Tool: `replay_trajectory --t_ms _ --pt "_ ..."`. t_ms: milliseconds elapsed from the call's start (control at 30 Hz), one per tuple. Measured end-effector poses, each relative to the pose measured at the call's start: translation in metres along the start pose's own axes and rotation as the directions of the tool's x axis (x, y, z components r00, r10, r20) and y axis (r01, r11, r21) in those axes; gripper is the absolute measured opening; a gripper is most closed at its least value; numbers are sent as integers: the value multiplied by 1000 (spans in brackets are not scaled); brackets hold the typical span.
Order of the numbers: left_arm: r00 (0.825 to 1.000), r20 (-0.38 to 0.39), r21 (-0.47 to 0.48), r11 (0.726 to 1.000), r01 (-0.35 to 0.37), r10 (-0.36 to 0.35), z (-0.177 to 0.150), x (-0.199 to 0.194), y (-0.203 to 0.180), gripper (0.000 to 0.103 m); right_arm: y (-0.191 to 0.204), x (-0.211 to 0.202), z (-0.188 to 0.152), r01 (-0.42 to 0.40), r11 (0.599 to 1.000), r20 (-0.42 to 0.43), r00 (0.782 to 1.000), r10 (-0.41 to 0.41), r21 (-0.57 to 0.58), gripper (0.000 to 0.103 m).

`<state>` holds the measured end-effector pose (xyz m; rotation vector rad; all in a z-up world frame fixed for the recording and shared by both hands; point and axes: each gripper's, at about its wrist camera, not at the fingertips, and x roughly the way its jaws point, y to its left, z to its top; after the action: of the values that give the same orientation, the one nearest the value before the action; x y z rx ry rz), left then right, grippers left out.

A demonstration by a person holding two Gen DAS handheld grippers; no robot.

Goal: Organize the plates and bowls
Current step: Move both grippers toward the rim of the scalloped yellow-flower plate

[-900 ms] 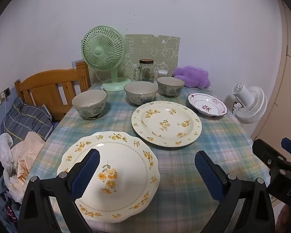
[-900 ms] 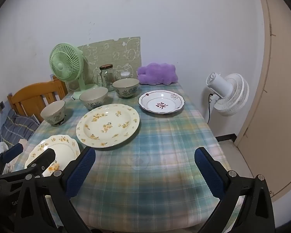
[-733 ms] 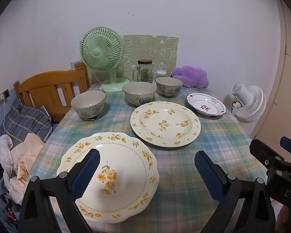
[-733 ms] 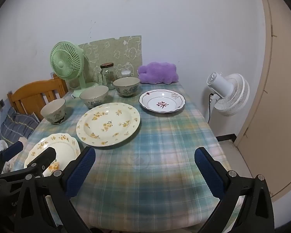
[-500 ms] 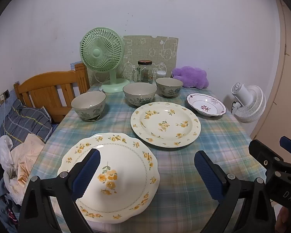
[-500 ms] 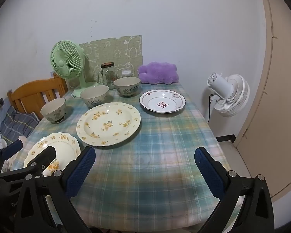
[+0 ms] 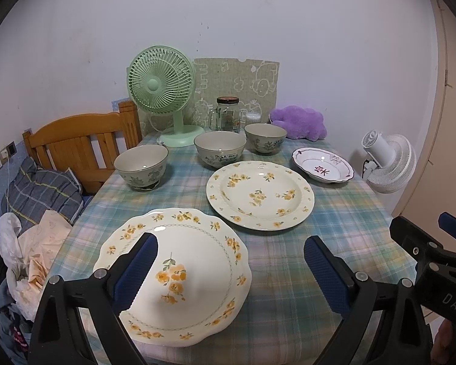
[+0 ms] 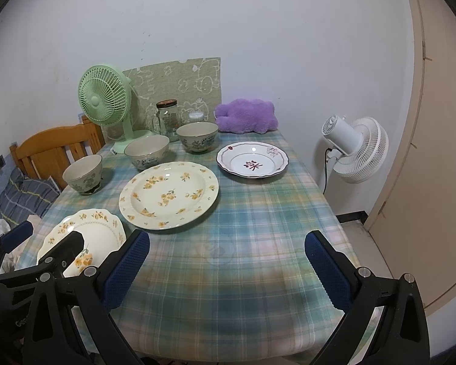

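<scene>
On the plaid tablecloth (image 7: 334, 213) a scalloped yellow-flower plate (image 7: 179, 273) lies nearest, at the front left edge. Behind it sit a round yellow-flower plate (image 7: 260, 194) and a small red-patterned plate (image 7: 322, 168). Three grey-green bowls (image 7: 141, 165) (image 7: 219, 147) (image 7: 266, 138) stand in a row further back. My left gripper (image 7: 229, 246) hovers open over the scalloped plate's right half, touching nothing. My right gripper (image 8: 228, 240) hangs open above bare cloth at the front; from it I see the round plate (image 8: 168, 194), the red-patterned plate (image 8: 252, 162) and the left gripper (image 8: 45, 252).
At the back stand a green fan (image 7: 161, 88), a glass jar (image 7: 228, 115) and a purple plush (image 7: 298, 124). A wooden chair (image 7: 79, 140) and piled clothes (image 7: 30, 213) crowd the left side. A white fan (image 8: 355, 149) and a door (image 8: 434, 152) are on the right.
Both views drift only slightly. Both grippers stay open and nothing on the table has moved.
</scene>
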<state>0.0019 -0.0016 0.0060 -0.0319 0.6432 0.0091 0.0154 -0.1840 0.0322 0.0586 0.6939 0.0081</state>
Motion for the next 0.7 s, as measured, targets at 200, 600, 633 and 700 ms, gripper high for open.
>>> replay_trajectory --t_ms 200,600,633,700 --pt "1000 2 8 1000 -3 3 3 -9 3 97 1 -1 -1 8 1000 -1 1000 -8 1 103" --pt "999 -8 -53 998 44 -44 0 -4 11 96 7 -2 -3 8 1000 -7 1000 -8 -6 103" --pt "999 -10 -51 998 40 -40 1 -3 12 95 7 -1 -3 4 1000 -7 1000 -4 -6 103" --pt "1000 -9 -31 999 24 -24 -1 0 15 94 12 0 -3 -2 1000 -10 1000 2 -12 102"
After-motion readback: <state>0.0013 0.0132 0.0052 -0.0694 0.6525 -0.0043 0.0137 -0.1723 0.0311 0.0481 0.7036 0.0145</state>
